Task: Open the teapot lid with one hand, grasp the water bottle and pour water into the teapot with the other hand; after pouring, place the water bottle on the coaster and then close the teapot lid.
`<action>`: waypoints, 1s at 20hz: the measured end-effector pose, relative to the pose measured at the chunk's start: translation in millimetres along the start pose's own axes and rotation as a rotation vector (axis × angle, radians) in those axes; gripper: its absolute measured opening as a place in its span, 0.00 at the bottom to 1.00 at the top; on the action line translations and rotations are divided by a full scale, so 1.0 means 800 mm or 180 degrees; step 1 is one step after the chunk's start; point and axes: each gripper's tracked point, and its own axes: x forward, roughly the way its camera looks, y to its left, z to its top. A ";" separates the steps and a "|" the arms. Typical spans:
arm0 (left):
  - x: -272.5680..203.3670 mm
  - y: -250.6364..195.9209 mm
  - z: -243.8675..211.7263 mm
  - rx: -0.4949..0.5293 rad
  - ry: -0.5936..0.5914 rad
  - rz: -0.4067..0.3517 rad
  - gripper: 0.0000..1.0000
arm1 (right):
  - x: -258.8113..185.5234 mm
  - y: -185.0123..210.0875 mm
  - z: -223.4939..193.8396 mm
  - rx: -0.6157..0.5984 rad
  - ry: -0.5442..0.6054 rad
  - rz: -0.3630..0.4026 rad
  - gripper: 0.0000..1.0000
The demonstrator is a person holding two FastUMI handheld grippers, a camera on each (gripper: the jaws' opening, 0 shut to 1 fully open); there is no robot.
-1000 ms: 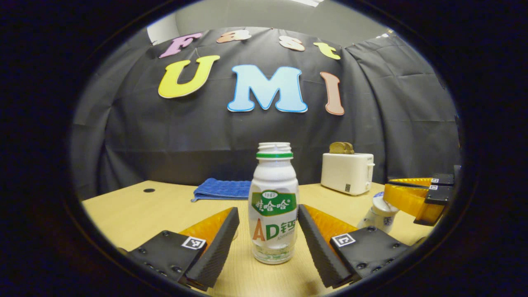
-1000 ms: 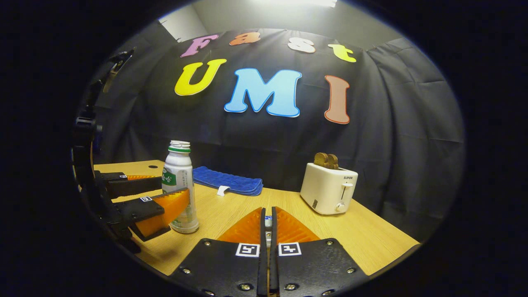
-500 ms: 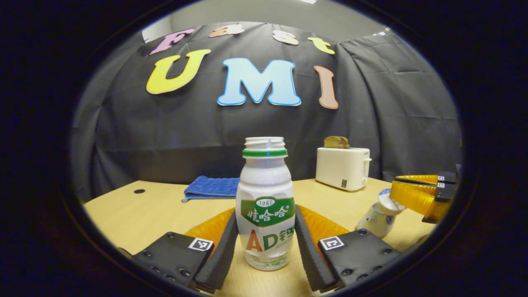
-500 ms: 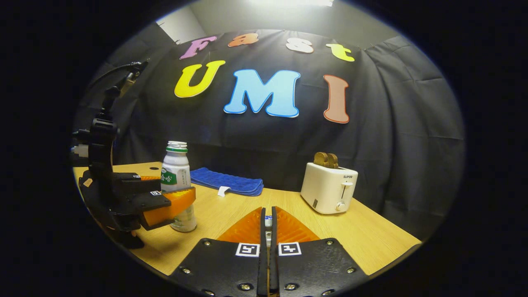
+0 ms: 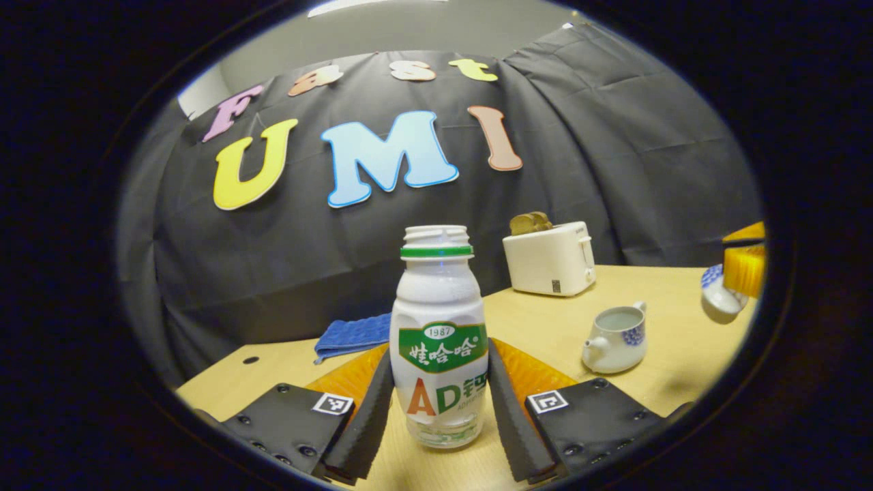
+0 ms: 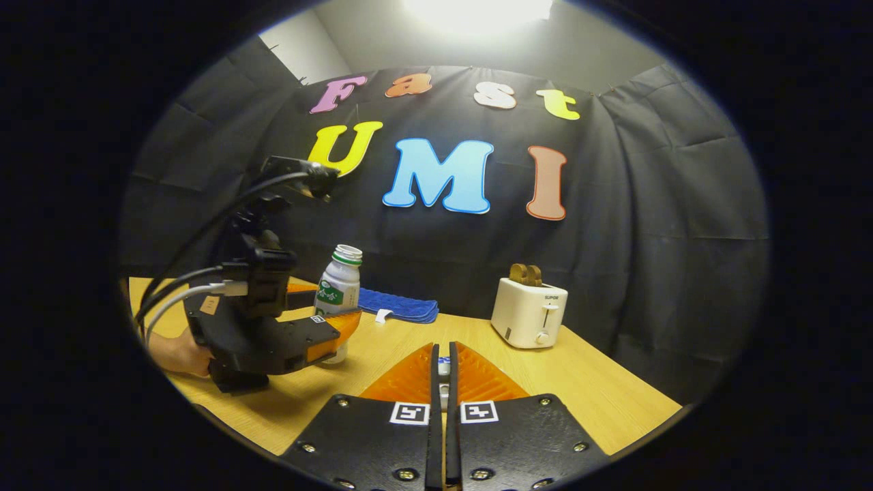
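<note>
Since the earlier frame the lid (image 5: 719, 296) has been carried off the teapot (image 5: 614, 337) to the right edge, pinched by the right gripper (image 6: 443, 365). Water bottle (image 5: 440, 341): lower centre, clamped in the left gripper (image 5: 440, 395).

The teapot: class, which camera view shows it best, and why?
The left gripper view. There the teapot stands whole on the table, lid off, its open top and spout plain. In the right gripper view you can make out no teapot body, just a small blue-and-white piece pinched between the right tongs.
</note>
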 end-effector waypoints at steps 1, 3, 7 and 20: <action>0.000 -0.002 0.001 0.0116 -0.0004 -0.0001 0.82 | -0.014 -0.002 -0.001 0.0017 -0.0011 -0.0011 0.02; 0.005 -0.004 0.004 0.0467 0.0007 0.0034 0.80 | -0.035 -0.009 -0.005 0.0033 -0.0013 -0.0035 0.02; 0.022 -0.025 0.002 0.0886 0.0059 -0.0089 0.82 | -0.059 -0.010 -0.001 0.0106 -0.0059 -0.0027 0.02; 0.054 -0.081 0.009 0.2682 0.0098 -0.0032 0.82 | -0.090 -0.035 -0.013 0.0203 -0.0071 -0.0078 0.02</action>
